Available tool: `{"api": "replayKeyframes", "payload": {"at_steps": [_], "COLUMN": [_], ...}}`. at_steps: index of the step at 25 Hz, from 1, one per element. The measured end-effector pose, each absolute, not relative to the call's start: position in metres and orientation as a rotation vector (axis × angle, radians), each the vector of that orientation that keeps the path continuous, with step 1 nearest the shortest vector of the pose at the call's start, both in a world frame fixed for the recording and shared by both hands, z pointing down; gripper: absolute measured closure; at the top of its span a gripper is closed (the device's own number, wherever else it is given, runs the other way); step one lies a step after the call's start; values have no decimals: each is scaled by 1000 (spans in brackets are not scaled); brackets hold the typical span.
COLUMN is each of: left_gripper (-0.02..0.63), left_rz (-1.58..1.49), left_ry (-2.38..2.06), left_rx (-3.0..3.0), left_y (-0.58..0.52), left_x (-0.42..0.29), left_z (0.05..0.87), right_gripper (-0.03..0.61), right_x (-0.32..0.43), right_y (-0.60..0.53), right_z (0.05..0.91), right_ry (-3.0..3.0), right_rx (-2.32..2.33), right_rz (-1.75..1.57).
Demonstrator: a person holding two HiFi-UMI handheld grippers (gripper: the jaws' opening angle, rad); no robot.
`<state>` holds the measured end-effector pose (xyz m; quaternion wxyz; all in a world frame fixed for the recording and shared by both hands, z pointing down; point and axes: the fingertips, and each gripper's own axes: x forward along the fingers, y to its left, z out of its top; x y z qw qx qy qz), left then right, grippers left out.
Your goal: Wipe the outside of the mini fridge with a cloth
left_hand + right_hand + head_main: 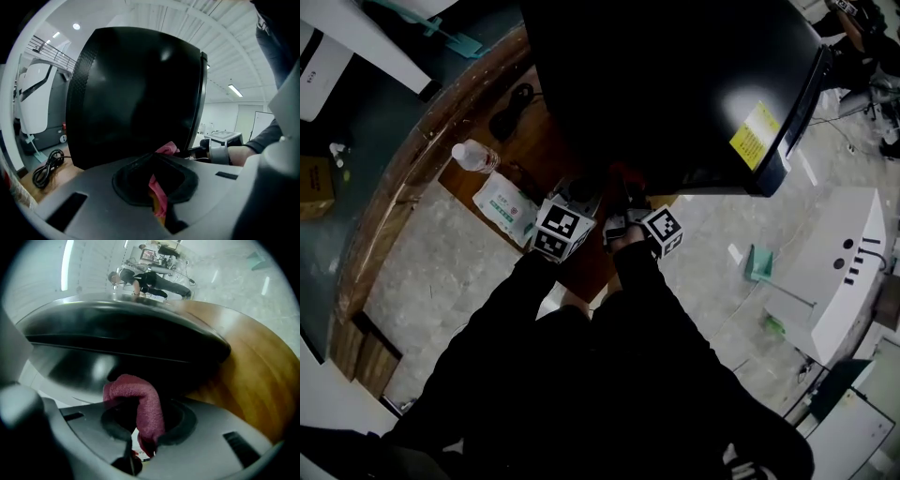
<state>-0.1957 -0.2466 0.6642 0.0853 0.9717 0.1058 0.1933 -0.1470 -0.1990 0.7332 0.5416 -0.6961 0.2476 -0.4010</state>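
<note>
The black mini fridge (675,84) stands on a round wooden table (403,178). Both grippers are side by side low against its near side. In the left gripper view the fridge (136,93) fills the frame, and a pink cloth (158,194) runs through my left gripper (157,161), which is shut on it. The cloth's end pokes out against the fridge's lower edge. In the right gripper view the same cloth (143,401) arches up from my right gripper (140,430), shut on it and pressed under the fridge's glossy surface (126,338). The table (253,380) is at the right.
On the table left of the fridge lie a water bottle (475,156), a tissue packet (508,208) and a coiled black cable (511,108). The fridge carries a yellow label (755,134). A white machine (844,272) stands on the floor to the right. A person (145,280) is far off.
</note>
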Motion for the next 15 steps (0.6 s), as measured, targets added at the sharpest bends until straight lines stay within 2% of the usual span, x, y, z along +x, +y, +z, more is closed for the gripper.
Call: {"api": "replayKeyframes", "payload": {"at_steps": [8,11,15], "left_gripper": [607,607,607], "left_rz": [653,628,549], "left_ry": [274,259,254], "left_rx": [2846,2826,2850], "left_y": [-240,-242,-243], "left_x": [-204,-208,-214], "left_z": [705,696,656], "right_gripper": [500,500,500], "right_x": [-145,-151,-165], "right_y": [-184,-188,-192], "right_z": [806,795,738], "right_ry": [546,658,908], "right_rx": [-1747,-1799,-1908], "right_rz": [-1010,-1031,-990]}}
